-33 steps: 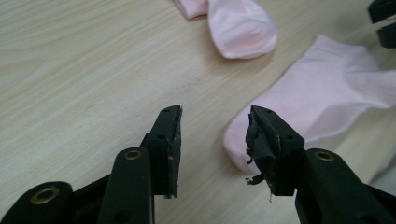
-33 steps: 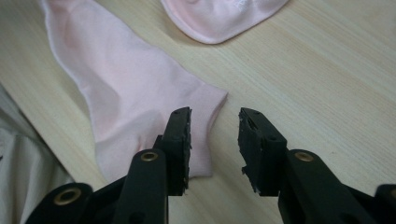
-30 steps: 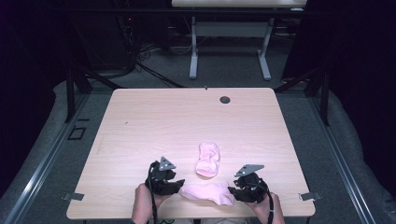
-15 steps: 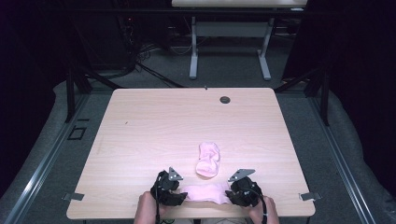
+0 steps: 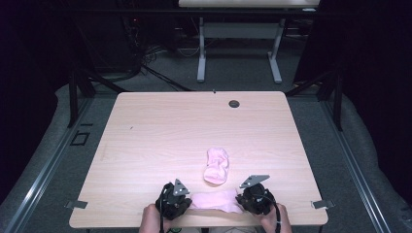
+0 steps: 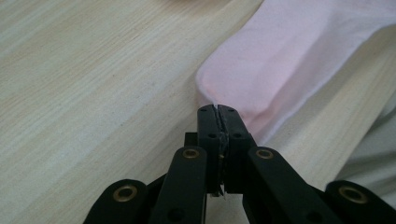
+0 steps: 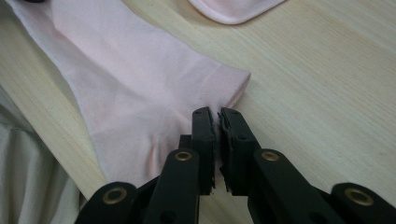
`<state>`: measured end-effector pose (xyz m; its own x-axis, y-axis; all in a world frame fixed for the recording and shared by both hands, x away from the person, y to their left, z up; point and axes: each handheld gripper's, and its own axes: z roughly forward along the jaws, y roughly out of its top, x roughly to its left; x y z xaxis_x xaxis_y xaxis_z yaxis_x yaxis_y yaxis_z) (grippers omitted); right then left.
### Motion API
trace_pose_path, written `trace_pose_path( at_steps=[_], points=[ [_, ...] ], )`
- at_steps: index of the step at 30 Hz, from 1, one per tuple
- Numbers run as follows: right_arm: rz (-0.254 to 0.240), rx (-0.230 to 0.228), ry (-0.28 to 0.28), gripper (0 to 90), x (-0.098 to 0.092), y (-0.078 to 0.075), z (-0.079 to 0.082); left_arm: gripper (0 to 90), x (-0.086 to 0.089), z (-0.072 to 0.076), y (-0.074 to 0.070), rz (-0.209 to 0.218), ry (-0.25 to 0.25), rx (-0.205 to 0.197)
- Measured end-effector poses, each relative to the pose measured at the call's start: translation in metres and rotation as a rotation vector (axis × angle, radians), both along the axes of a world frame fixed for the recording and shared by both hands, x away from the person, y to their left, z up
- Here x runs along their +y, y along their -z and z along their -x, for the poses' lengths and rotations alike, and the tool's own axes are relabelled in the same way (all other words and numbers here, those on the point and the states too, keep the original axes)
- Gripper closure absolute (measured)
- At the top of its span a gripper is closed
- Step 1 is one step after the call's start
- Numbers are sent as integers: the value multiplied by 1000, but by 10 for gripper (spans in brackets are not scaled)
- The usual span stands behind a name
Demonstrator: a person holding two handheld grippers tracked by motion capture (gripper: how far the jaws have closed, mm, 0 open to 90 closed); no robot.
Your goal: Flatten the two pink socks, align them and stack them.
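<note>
I have L gripper [image 5: 180, 204] and R gripper [image 5: 248, 201] each clamped on sock [image 5: 216, 200] ends, near table [image 5: 160, 131] edge; 2nd sock [image 5: 216, 165] just beyond.

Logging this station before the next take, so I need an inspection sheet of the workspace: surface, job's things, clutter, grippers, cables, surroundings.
Surface: light wood table, a dark grommet near its far edge.
Job's things: flat pink sock at the near edge, stretched between the grippers; folded pink sock lies just beyond it.
Clutter: nothing seen.
Grippers: left gripper shut on one end of the flat sock; right gripper shut on the other end.
Cables: one trails from the right gripper; more lie on the floor behind.
Surroundings: dark curtains, grey floor, second table behind.
</note>
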<state>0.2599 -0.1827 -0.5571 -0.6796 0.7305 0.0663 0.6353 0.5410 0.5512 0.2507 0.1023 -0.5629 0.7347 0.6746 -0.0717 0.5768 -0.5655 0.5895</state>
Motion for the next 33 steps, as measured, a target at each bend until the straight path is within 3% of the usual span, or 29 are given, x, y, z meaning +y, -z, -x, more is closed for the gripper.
trace_pose_path(
  at_steps=[8,9,10,11,12,16,21,27,33],
  points=[
    [19,12,-11,842,-6,3,-2,889,5,4,3,33,0,8],
    [2,8,-25,827,-4,3,-2,818,5,3,2,30,-3,7],
    [2,8,-25,827,-4,3,-2,818,6,2,2,31,-1,11],
    [-5,12,-25,763,-5,1,-3,696,7,0,1,38,-8,15],
    [-5,12,-25,763,-5,1,-3,696,9,-1,-1,42,-18,13],
    [-40,19,-29,624,-12,-5,-8,471,13,-6,-6,58,-56,3],
    [-61,-11,-26,477,-18,-15,-21,322,14,-17,-13,80,-88,-15],
    [-58,-53,-31,381,-18,-29,-50,276,4,-36,-17,109,-95,-12],
    [-29,-67,-59,398,-8,-38,-78,298,-11,-55,-17,116,-79,7]
  ],
)
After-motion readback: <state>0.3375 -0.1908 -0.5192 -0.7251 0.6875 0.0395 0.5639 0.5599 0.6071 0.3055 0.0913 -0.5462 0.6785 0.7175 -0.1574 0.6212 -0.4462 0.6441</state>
